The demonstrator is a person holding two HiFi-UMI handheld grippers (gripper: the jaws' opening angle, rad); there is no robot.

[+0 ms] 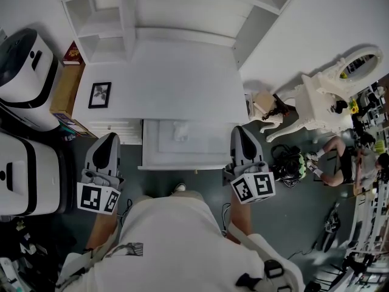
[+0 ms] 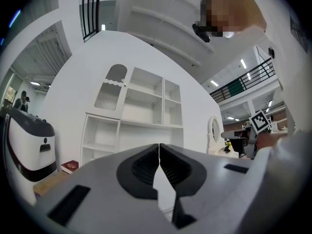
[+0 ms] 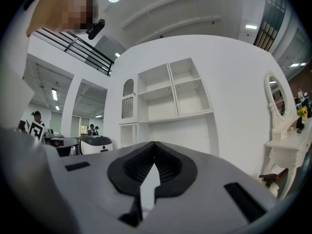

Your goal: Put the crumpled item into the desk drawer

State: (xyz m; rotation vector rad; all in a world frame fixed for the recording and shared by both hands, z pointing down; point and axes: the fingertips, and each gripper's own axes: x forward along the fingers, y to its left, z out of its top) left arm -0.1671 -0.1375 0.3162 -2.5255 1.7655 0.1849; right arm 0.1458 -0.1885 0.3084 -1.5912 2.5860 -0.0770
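L gripper (image 1: 108,140) & R gripper (image 1: 239,132) are held level, one each side of the open drawer (image 1: 182,162). Both have jaws pressed fully together w/ nothing between them. Inside the drawer the crumpled item (image 1: 180,130), white, lies near the back, approx. mid-width, just below the front edge of the desk (image 1: 170,84). Further back on the desk top there's a small framed picture (image 1: 99,94) at left, then the white shelves (image 1: 108,23) against the wall.
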